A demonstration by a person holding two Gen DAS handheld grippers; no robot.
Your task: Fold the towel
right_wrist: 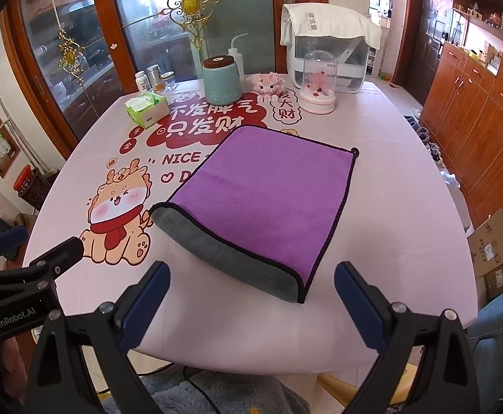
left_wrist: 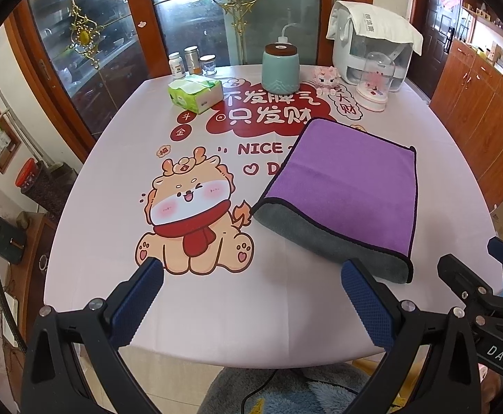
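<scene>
A purple towel (left_wrist: 348, 186) with a grey underside and dark trim lies folded over on the pink table, its grey fold at the near edge; it also shows in the right wrist view (right_wrist: 268, 196). My left gripper (left_wrist: 251, 272) is open and empty, above the near table edge, left of the towel's near corner. My right gripper (right_wrist: 251, 276) is open and empty, just short of the towel's grey fold. The right gripper's fingers (left_wrist: 458, 276) show at the right of the left wrist view; the left gripper's fingers (right_wrist: 65, 252) show at the left of the right wrist view.
At the back of the table (left_wrist: 268, 310) stand a tissue box (left_wrist: 196, 93), a teal jar (left_wrist: 280, 69), small bottles (left_wrist: 191, 60), a pink glass-domed ornament (left_wrist: 375, 82) and a white appliance (left_wrist: 372, 45). Wooden cabinets (right_wrist: 475, 110) are on the right, cardboard boxes (right_wrist: 493, 241) on the floor.
</scene>
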